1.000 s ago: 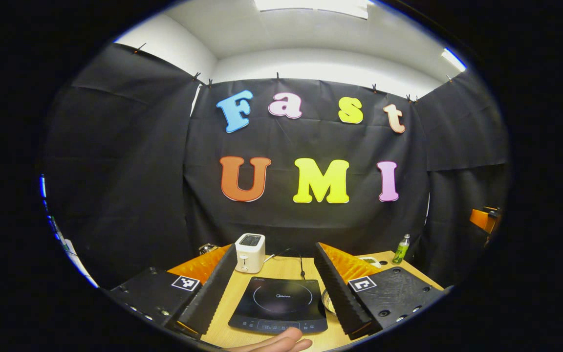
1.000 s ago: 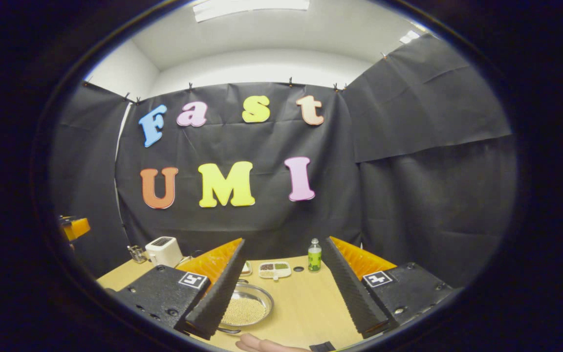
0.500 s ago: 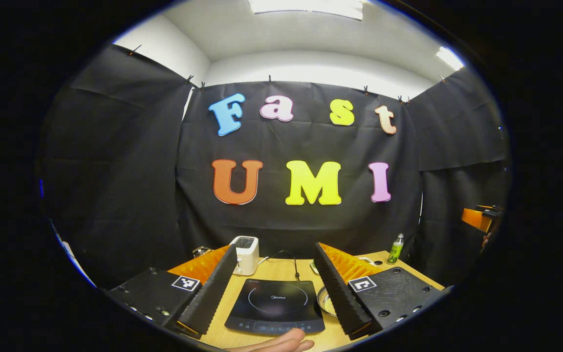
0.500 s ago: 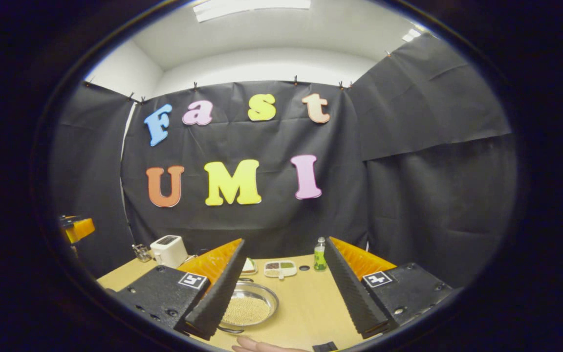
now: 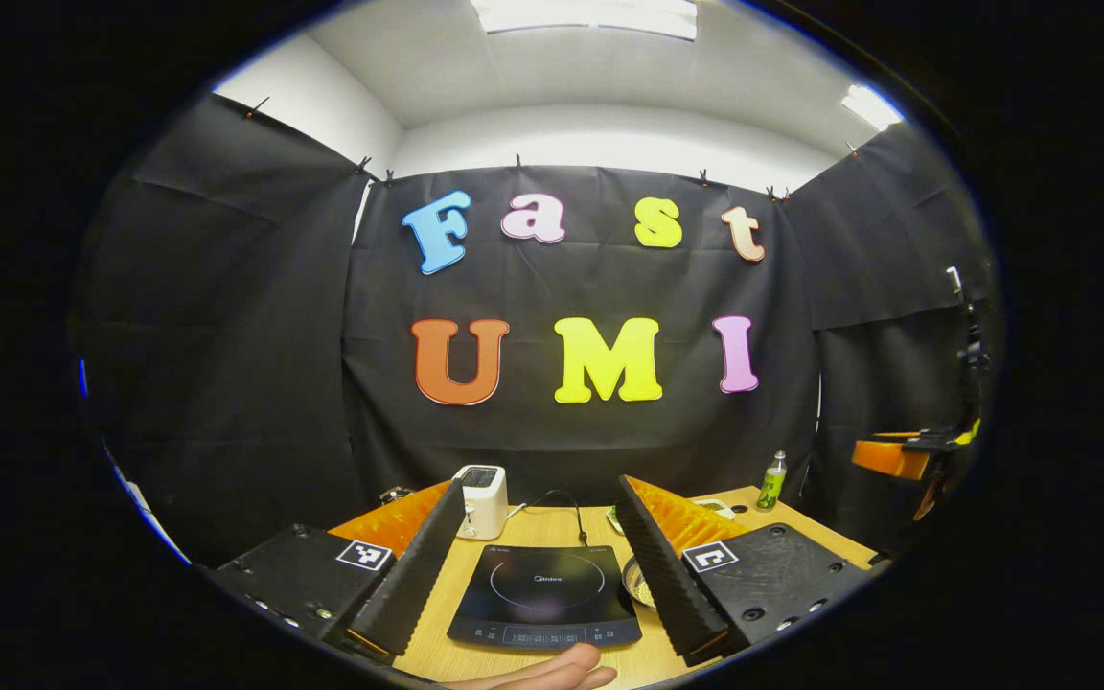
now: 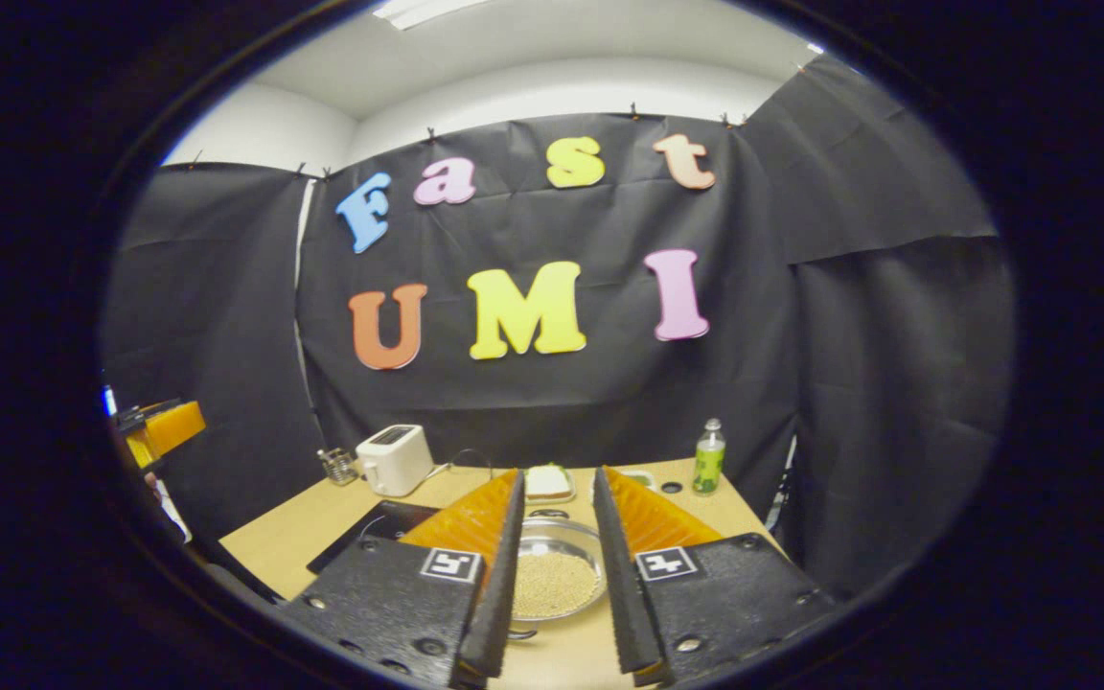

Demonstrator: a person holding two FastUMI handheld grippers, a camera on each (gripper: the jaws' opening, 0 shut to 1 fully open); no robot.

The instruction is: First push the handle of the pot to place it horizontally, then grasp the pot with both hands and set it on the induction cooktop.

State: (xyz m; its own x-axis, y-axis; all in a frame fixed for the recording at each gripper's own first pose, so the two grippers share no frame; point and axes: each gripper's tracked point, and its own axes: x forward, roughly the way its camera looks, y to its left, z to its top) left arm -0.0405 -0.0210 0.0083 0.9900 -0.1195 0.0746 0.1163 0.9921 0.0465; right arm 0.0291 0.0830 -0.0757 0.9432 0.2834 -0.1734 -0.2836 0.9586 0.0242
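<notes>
The left gripper (image 5: 540,565) hangs above the near table edge with its jaws spread wide, framing the cooktop (image 5: 544,594) between its 2 fingers. That looks like a waiting pose: the cooktop is the goal, and the spread jaws are ready for a later 2-handed lift. A hand (image 5: 552,671) shows at 6 o'clock in the left gripper view, just at the cooktop's near edge.

The right gripper (image 6: 554,575) has its jaws drawn in to a narrow gap, not pinching anything. Between its fingers lies the pot (image 6: 557,575), a shallow metal pan holding small pale beads, resting on the table (image 6: 303,522) at 3 o'clock of the cooktop (image 6: 375,527). A narrowed jaw makes a firmer tip for pushing, so the handle push appears to be the step in hand. A bit of metal at the pot's near edge, at 6 o'clock, may be the handle; I cannot tell its direction.

The toaster (image 6: 395,458) stands at 12 o'clock behind the cooktop, and the bottle (image 6: 708,456) sits at 1 o'clock, both well apart from the pot's path.
</notes>
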